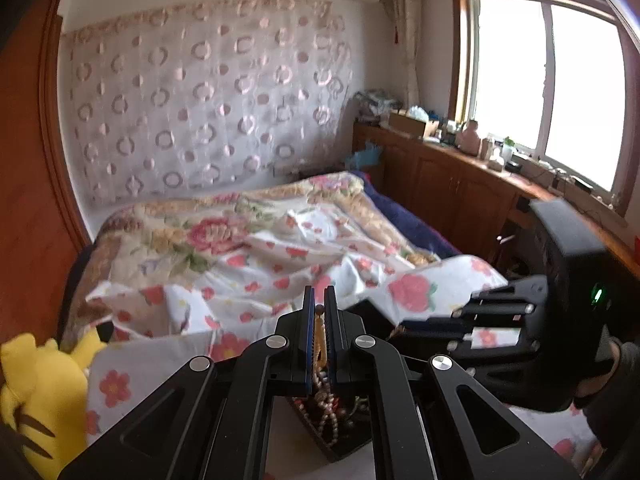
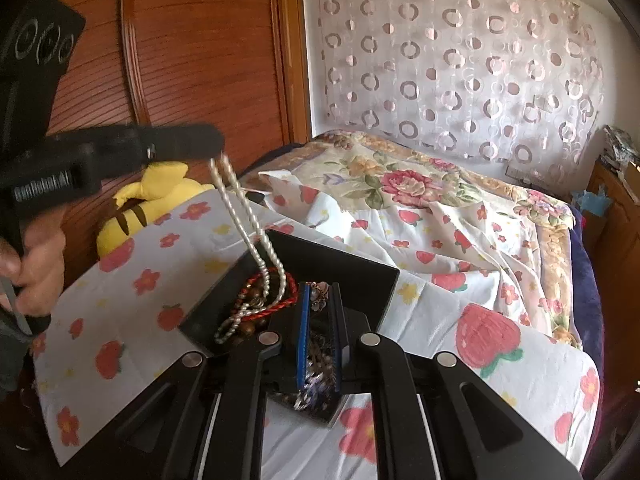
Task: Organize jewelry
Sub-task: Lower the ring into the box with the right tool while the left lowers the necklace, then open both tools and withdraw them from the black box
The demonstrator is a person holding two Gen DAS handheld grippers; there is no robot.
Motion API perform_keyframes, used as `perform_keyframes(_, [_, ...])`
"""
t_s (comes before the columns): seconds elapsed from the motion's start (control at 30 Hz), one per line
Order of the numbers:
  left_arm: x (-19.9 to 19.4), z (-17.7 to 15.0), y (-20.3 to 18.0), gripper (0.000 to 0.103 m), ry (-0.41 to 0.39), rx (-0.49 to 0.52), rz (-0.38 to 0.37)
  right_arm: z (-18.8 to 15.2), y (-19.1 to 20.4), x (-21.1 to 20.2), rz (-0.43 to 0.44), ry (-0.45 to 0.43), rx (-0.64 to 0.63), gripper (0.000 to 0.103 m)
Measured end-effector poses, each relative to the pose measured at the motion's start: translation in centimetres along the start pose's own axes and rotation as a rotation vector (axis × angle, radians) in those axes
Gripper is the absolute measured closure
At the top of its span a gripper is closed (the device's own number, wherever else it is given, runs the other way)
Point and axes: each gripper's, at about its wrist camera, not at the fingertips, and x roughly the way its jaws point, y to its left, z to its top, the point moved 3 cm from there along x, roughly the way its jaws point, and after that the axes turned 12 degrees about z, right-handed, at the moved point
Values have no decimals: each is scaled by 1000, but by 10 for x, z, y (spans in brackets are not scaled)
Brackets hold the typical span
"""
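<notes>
Home bedroom: floral-quilted bed (image 1: pixel 248 248), wooden wardrobe (image 2: pixel 192 48), curtained wall.

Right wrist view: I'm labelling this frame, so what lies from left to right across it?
Left gripper holding the white pearl necklace → yellow plush toy → black jewelry tray with the red braided cord bracelet → floral quilt → wooden cabinet.

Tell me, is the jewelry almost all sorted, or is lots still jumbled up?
Lots is still jumbled. Nothing looks sorted yet: no jewelry lies apart from the black tray. In hand: the left tongs pinch the pearl necklace, lifted above the tray with its lower end still in the heap. The right tongs are closed on a dark flowery piece. Left: the red cord bracelet and brown beads, still tangled.
</notes>
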Motion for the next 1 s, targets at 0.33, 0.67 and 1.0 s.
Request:
perform_keyframes(0.33, [39,-31,13,99,89,-19,6,10,-17,23,5,5,48,83])
perform_keyframes(0.67, [35,-38,8,99,90,-18,4,11,-15,4,-27,-35,72,64])
perform_keyframes(1.0, [-7,-52,-6,35,44,-14,61,-14,5,-40,-82,-87,121,64])
